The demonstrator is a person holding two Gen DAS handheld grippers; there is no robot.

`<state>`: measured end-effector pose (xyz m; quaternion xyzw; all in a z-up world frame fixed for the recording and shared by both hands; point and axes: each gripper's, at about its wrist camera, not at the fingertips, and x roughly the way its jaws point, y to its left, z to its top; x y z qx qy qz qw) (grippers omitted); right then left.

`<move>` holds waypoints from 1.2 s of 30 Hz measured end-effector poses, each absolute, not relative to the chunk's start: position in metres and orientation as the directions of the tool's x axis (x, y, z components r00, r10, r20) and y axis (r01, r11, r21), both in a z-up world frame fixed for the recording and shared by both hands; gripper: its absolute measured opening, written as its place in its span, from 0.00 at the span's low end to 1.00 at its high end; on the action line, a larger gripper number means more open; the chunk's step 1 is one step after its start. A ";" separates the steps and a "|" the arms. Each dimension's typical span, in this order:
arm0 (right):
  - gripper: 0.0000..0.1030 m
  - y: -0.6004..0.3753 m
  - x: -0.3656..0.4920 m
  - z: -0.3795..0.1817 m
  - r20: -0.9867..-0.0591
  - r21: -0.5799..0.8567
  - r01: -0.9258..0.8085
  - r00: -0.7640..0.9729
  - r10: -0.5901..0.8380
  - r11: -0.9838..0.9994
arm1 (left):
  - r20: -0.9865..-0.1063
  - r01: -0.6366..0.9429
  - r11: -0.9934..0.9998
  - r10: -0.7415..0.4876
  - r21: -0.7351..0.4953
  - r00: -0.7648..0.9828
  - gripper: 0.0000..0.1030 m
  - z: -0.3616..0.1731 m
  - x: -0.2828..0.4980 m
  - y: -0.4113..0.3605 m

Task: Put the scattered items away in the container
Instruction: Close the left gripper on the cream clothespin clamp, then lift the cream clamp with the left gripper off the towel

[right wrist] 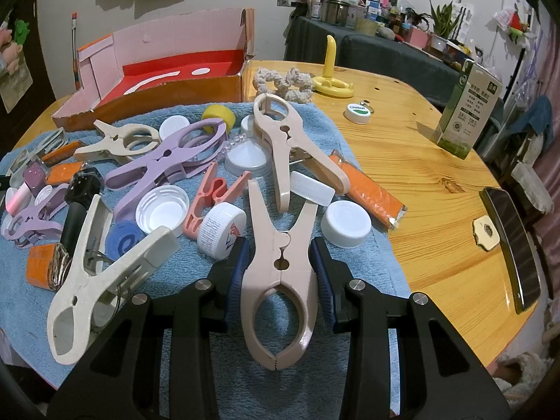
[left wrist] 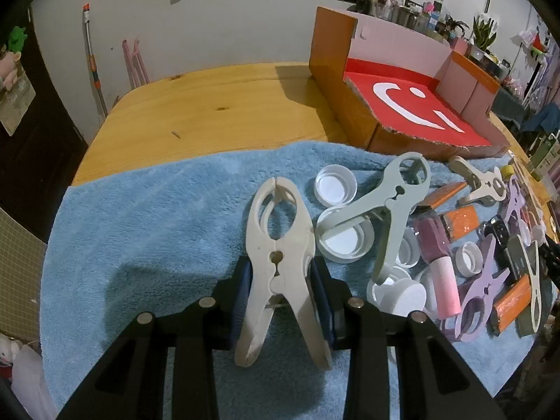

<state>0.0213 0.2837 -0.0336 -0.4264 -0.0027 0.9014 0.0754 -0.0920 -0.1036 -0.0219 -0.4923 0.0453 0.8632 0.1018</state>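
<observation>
My left gripper [left wrist: 281,273] is shut on a cream clothes peg [left wrist: 278,245] at its pivot, over the blue towel [left wrist: 157,217]. My right gripper [right wrist: 281,266] is shut on a pinkish-beige clothes peg [right wrist: 280,273] at its pivot, handles pointing away. The container is an open orange cardboard box with a red smiley floor [left wrist: 413,105], at the towel's far edge; it also shows in the right wrist view [right wrist: 175,73]. Scattered on the towel are more pegs, white bottle caps [right wrist: 161,210], orange packets [right wrist: 371,189] and small bottles.
On the bare wooden table [right wrist: 420,161] lie a phone [right wrist: 511,245], a green-and-white carton [right wrist: 467,112], a yellow hook stand [right wrist: 330,80], a crocheted ring [right wrist: 283,82] and a small green-lidded tin [right wrist: 358,112]. Cluttered shelves stand behind.
</observation>
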 end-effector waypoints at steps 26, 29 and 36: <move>0.33 0.280 0.020 -0.015 -0.740 -0.075 -0.109 -0.661 0.129 -0.991 | -0.818 -0.232 -0.972 0.149 -0.020 -0.556 0.35 0.004 -0.082 -0.100; 0.33 0.281 0.021 -0.018 -0.746 -0.073 -0.107 -0.654 0.126 -0.992 | -0.820 -0.233 -0.972 0.147 -0.017 -0.554 0.35 0.002 -0.082 -0.098; 0.33 0.284 0.022 -0.028 -0.765 -0.076 -0.111 -0.630 0.130 -0.991 | -0.826 -0.218 -0.976 0.137 -0.018 -0.547 0.35 -0.003 -0.085 -0.102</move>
